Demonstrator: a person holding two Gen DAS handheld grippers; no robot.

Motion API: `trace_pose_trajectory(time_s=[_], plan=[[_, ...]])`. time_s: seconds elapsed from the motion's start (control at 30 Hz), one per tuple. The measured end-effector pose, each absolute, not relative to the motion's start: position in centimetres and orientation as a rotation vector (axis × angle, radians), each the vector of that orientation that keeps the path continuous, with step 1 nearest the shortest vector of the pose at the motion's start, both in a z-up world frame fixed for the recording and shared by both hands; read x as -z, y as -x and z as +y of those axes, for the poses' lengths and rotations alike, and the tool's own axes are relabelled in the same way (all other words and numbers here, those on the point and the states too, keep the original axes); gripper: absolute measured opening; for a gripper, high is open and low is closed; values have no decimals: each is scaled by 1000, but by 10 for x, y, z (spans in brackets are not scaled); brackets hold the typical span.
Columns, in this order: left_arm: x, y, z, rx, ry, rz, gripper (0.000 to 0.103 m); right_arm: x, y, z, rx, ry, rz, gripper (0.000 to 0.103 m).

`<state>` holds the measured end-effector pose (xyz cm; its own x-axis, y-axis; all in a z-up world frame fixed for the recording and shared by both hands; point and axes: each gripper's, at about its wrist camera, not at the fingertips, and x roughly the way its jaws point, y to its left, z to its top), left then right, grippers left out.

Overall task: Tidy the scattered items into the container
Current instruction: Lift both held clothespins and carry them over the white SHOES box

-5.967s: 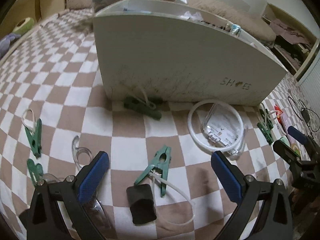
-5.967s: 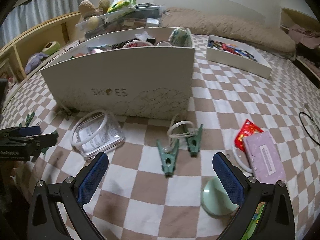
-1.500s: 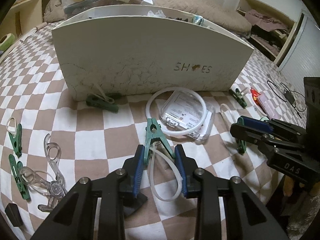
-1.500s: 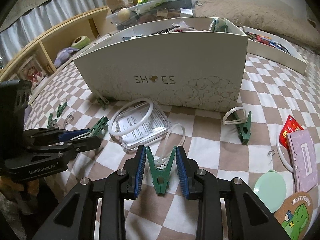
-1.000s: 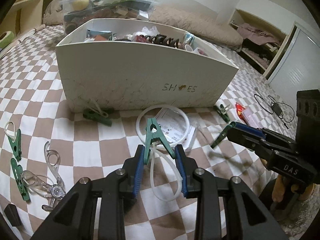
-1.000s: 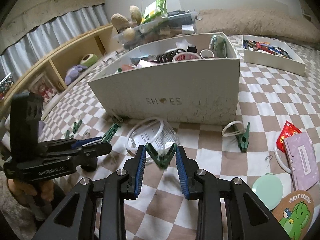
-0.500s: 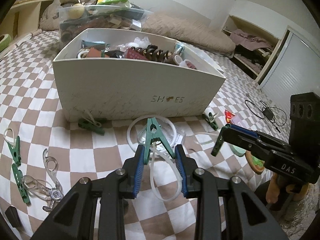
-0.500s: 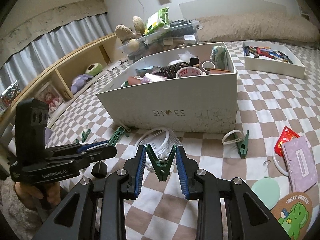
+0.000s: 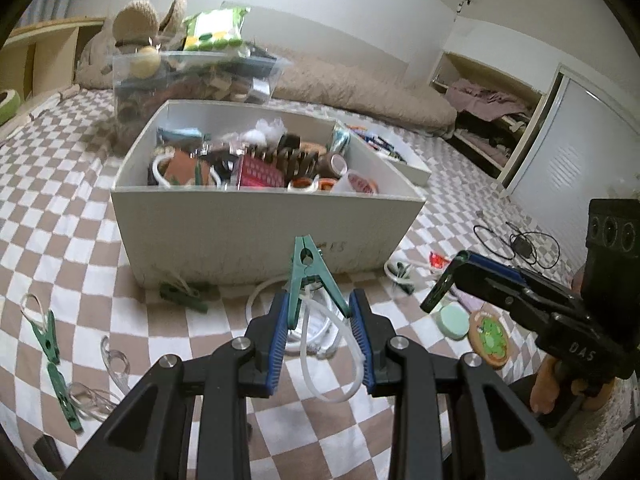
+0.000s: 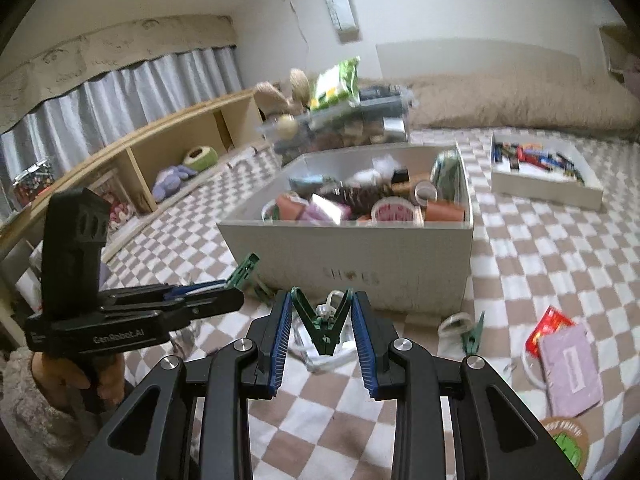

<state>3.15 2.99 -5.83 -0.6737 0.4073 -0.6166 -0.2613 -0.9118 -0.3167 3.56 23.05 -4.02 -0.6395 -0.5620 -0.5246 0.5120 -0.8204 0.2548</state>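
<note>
My left gripper (image 9: 318, 312) is shut on a green clothes peg (image 9: 306, 270) with a white loop, held in the air in front of the white box (image 9: 256, 236). My right gripper (image 10: 322, 320) is shut on another green clothes peg (image 10: 324, 326), held above the checked cover before the same white box (image 10: 360, 264), which is full of several items. The right gripper also shows at the right of the left wrist view (image 9: 444, 286); the left gripper shows at the left of the right wrist view (image 10: 236, 280).
Green pegs (image 9: 48, 336) and clear hooks (image 9: 114, 360) lie at left. A peg (image 9: 182, 294) lies by the box foot. A clear case with white ring (image 9: 320, 328), green disc (image 9: 454, 320), pink booklet (image 10: 568, 364), red packet (image 10: 550, 326) and white tray (image 10: 544, 180) lie around.
Both grippers have risen with their pegs and tipped toward the box. The box's open top and contents now show more fully in both views.
</note>
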Motion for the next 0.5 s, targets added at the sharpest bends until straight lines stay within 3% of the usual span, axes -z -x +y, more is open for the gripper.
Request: trace_pose_trajectory(time_s=[0.5], plan=[[-9, -21, 29, -2617, 803, -276, 30, -25, -40, 237, 2466, -552, -102, 31]])
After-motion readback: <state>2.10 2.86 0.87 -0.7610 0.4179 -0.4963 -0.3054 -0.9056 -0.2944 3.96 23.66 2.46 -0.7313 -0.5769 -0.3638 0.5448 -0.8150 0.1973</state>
